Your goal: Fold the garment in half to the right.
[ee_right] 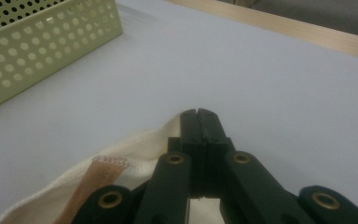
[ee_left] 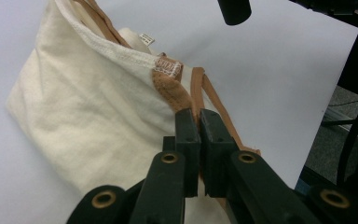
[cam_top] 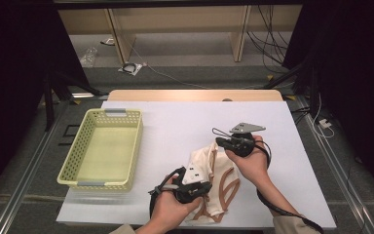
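A cream cloth bag (cam_top: pixel 217 181) with brown straps lies crumpled on the white table near the front edge. My left gripper (cam_top: pixel 207 188) is at the bag's near side. In the left gripper view its jaws (ee_left: pixel 197 115) are shut on a brown strap (ee_left: pixel 168 88) where it is stitched to the bag's rim (ee_left: pixel 98 88). My right gripper (cam_top: pixel 219 142) is at the bag's far corner. Its jaws (ee_right: pixel 199 114) are shut, with the cream hem (ee_right: pixel 135 145) drawn up into them from the left. The right gripper's black tip (ee_left: pixel 234 10) also appears at the top of the left gripper view.
A pale yellow perforated basket (cam_top: pixel 86 146) stands empty on the left side of the table, and its wall (ee_right: pixel 42 42) is close by in the right gripper view. The white sheet (cam_top: pixel 185 119) runs to the wooden far edge (cam_top: pixel 195 95). Cables lie on the floor beyond.
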`<state>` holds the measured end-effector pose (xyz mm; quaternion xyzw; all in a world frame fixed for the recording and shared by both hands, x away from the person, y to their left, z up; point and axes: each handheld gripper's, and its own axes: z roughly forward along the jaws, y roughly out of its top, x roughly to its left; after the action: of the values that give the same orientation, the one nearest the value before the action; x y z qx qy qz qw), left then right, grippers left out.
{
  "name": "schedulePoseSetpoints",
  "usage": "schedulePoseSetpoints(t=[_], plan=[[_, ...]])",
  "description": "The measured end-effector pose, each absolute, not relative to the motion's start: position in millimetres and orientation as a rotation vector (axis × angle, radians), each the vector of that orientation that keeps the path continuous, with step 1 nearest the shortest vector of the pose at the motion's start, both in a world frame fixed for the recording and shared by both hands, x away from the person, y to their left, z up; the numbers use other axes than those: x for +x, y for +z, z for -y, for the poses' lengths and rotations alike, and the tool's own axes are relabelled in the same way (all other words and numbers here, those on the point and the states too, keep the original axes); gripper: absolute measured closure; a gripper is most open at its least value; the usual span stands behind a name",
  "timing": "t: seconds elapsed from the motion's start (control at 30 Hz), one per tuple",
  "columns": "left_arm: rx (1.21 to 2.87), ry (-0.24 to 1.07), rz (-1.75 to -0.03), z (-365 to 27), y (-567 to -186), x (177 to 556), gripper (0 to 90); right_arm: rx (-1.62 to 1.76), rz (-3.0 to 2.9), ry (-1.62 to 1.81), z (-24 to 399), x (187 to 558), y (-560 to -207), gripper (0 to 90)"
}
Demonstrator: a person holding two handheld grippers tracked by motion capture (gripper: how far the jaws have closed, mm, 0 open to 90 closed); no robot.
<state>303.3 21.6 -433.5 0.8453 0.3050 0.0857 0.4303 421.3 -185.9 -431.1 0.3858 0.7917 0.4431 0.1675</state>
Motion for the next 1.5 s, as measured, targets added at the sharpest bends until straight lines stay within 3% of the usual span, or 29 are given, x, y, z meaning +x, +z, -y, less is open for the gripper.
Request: schedulePoseSetpoints(t=[1.5], plan=[[2.12,0.193,-0.752,-9,-438,308,86.1,1.151,-2.25,1.231,200,423,-439,90.0]])
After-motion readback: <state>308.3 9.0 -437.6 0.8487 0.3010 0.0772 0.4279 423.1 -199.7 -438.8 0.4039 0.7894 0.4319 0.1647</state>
